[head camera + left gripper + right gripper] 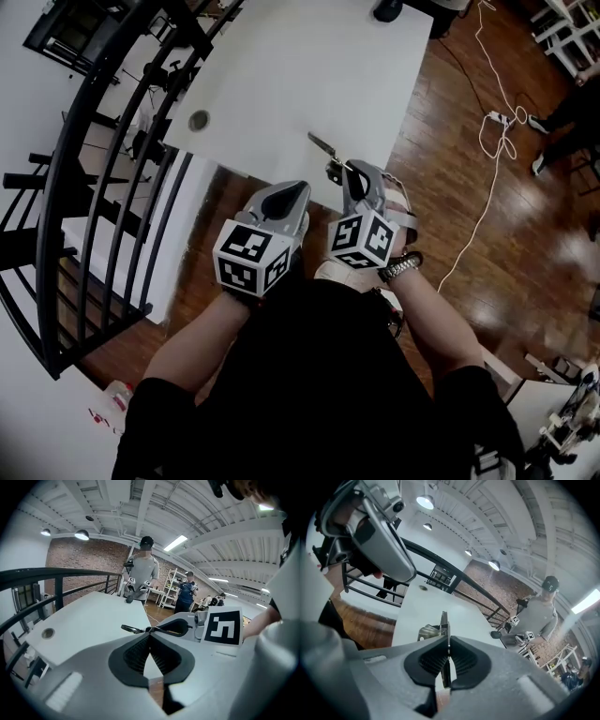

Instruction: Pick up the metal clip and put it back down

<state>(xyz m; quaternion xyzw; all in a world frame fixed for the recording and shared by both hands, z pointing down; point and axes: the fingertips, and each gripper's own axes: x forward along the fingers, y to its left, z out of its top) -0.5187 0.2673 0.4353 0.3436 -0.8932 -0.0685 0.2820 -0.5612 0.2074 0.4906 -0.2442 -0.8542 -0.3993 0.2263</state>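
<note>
Head view looks steeply down on the table [281, 75], left gripper [298, 190] and right gripper [348, 169]; both gripper views skim close across that table.

L gripper [286, 195] and R gripper [352, 174] are side by side in front of the body, both pointing fwd, with bare forearms angled inward. L jaws are together w/ nothing between them. R jaws press on the metal clip [444, 620].
</note>
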